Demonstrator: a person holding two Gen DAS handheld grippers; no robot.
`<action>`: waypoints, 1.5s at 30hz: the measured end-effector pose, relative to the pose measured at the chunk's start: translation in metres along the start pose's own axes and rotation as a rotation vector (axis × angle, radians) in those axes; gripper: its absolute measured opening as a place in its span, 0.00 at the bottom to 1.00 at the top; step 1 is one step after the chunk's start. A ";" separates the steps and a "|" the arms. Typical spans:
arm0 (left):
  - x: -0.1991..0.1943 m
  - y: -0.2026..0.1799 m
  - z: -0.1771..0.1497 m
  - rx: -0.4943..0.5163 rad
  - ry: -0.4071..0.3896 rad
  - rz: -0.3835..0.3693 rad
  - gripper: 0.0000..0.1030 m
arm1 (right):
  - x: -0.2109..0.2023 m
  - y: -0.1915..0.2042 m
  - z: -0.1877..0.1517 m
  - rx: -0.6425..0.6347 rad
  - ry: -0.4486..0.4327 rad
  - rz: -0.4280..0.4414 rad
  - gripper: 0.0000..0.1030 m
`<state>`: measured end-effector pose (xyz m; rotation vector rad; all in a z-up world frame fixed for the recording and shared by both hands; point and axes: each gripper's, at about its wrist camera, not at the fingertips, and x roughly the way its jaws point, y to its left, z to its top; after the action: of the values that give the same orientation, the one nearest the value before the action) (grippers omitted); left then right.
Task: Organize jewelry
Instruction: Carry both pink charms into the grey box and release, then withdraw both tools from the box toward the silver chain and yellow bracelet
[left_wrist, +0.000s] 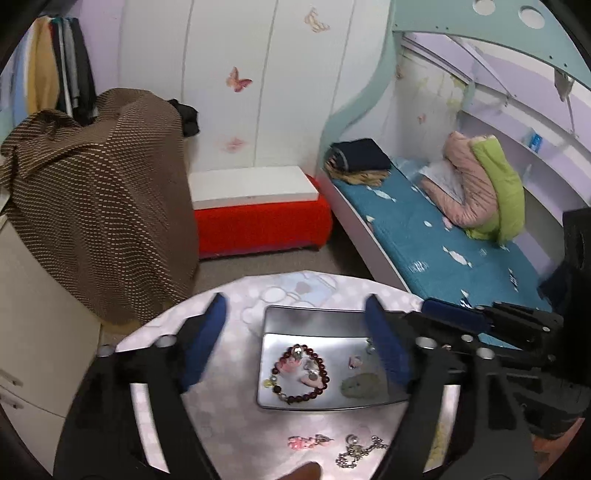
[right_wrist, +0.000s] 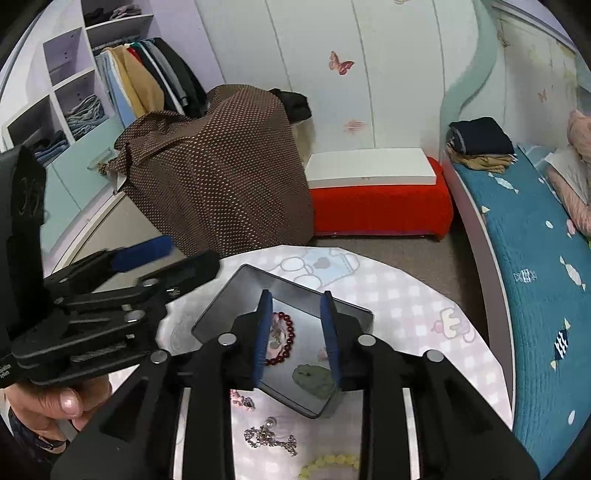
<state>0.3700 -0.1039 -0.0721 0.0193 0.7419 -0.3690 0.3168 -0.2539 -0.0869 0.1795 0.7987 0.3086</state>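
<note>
Jewelry sits mostly in the metal tin (left_wrist: 334, 400): from my left wrist view, the red bead bracelet (left_wrist: 301, 373) and green pendant (left_wrist: 364, 386) lie inside, while a pink charm (left_wrist: 303, 442) and silver chain (left_wrist: 360, 450) remain on the table (left_wrist: 229, 406), nearer me. My left gripper (left_wrist: 295, 341) is spread wide, empty.

From the right wrist view, my right gripper (right_wrist: 297, 332) hovers over the tin, partly spread, holding nothing. The chain (right_wrist: 271, 437) lies below and behind its tips, a yellow bracelet (right_wrist: 330, 465) closer still. The right seems nearer.

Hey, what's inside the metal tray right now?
The metal tray holds a dark red bead bracelet ringing pink charms, plus a green stone and small pink bits. A gripper finger covers its right edge.
</note>
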 end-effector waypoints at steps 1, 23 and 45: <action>-0.004 0.004 -0.001 -0.011 -0.016 0.018 0.88 | -0.002 -0.002 0.000 0.005 -0.005 -0.006 0.44; -0.095 0.015 -0.037 -0.038 -0.159 0.189 0.94 | -0.056 0.006 -0.017 0.044 -0.144 -0.065 0.93; -0.104 0.018 -0.112 -0.050 -0.091 0.186 0.94 | -0.096 0.024 -0.088 -0.047 -0.132 -0.134 0.93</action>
<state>0.2322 -0.0369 -0.0880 0.0244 0.6535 -0.1728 0.1852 -0.2598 -0.0760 0.1003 0.6686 0.1867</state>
